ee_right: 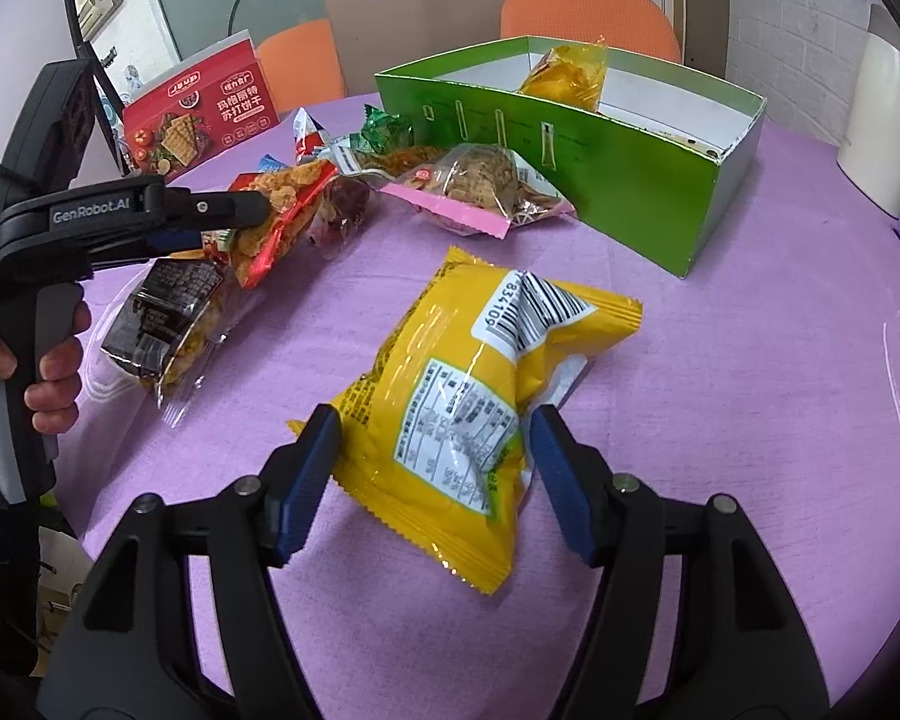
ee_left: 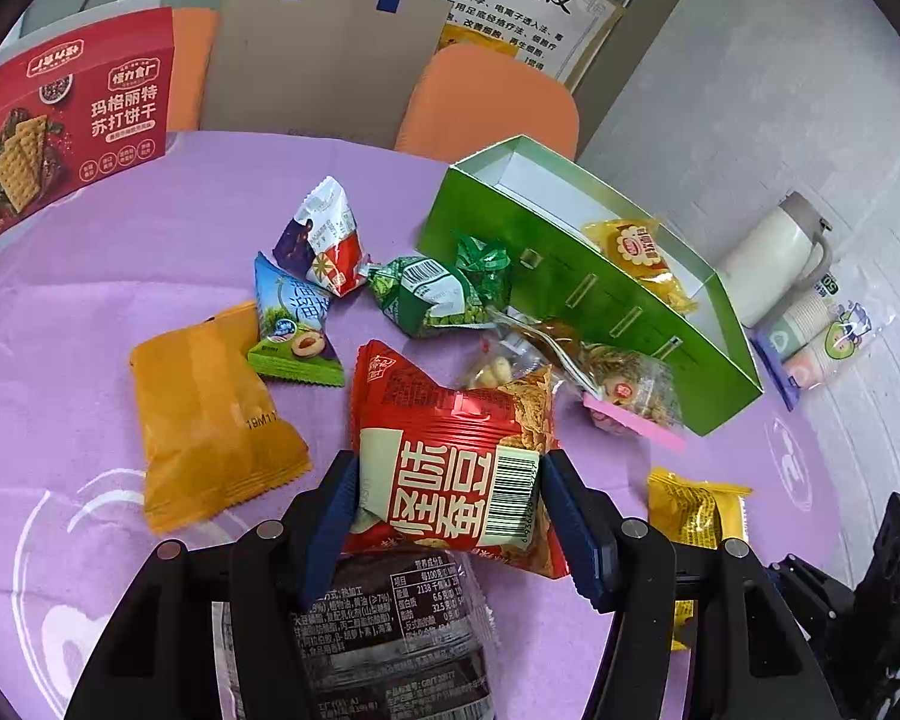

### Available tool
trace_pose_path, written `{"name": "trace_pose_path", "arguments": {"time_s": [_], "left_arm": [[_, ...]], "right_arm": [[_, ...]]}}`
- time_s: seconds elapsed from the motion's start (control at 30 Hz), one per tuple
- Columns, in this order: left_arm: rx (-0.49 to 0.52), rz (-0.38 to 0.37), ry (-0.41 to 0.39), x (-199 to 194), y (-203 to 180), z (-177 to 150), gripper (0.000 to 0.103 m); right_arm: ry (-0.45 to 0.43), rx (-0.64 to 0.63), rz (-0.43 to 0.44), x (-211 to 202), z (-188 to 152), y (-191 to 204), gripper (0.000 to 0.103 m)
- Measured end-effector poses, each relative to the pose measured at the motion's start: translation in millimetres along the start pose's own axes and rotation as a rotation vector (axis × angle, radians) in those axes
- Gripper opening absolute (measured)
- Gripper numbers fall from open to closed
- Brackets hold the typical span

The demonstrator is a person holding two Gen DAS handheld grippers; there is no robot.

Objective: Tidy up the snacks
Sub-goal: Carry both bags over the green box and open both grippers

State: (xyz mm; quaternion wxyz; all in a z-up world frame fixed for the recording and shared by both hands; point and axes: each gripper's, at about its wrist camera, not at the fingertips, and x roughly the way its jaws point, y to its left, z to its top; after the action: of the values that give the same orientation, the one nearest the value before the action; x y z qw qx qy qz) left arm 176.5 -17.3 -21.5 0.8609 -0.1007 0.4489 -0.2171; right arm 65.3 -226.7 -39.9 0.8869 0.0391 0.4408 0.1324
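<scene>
On the purple surface (ee_right: 750, 312), your left gripper (ee_left: 450, 504) jaws clamp the red packet (ee_left: 450, 462) for boxing; your right gripper (ee_right: 435, 468) jaws straddle the yellow bag (ee_right: 480, 384), not pressing it.

A round table under a lilac cloth with white printed motifs (ee_left: 150, 276) fills the lower frame. Behind it, top centre, stand two orange fabric-backed chairs (ee_left: 492, 102) and a brown cardboard sheet (ee_left: 324, 54). A pale grey textured wall (ee_left: 750, 90) occupies the upper right, a printed poster with Chinese text (ee_left: 510, 6) beside it. Lighting is even.
</scene>
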Motion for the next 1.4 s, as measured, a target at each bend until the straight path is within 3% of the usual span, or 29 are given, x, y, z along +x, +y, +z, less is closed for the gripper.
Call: {"name": "trace_pose_path", "arguments": {"time_s": [0.33,0.47,0.57,0.67,0.73,0.83,1.4], "left_arm": [[0.048,-0.089,-0.017,-17.2,-31.5,-14.6,0.062],[0.099,-0.042,-0.017,-18.3,-44.0,-17.7,0.064],[0.109,-0.020,0.013,-13.6,-43.1,-22.4,0.078],[0.102,-0.001,0.048,-1.3,-42.8,-25.7,0.079],[0.098,0.008,0.062,4.5,-42.8,-27.7,0.081],[0.123,0.028,0.063,6.2,-45.8,-30.0,0.082],[0.206,0.073,0.072,17.8,-55.8,-34.2,0.084]], "right_arm": [[-0.021,0.048,0.003,-4.8,-1.8,-11.1,0.070],[-0.041,0.051,0.003,-9.5,-0.4,-9.4,0.070],[-0.051,0.071,0.009,-7.5,2.6,-6.5,0.070],[-0.046,0.046,0.002,-0.5,2.1,1.5,0.069],[-0.056,0.009,-0.019,-0.9,0.3,4.1,0.053],[-0.058,0.019,-0.005,-5.6,0.4,-2.4,0.049],[-0.064,0.080,-0.010,-6.4,-6.0,-17.8,0.055]]}}
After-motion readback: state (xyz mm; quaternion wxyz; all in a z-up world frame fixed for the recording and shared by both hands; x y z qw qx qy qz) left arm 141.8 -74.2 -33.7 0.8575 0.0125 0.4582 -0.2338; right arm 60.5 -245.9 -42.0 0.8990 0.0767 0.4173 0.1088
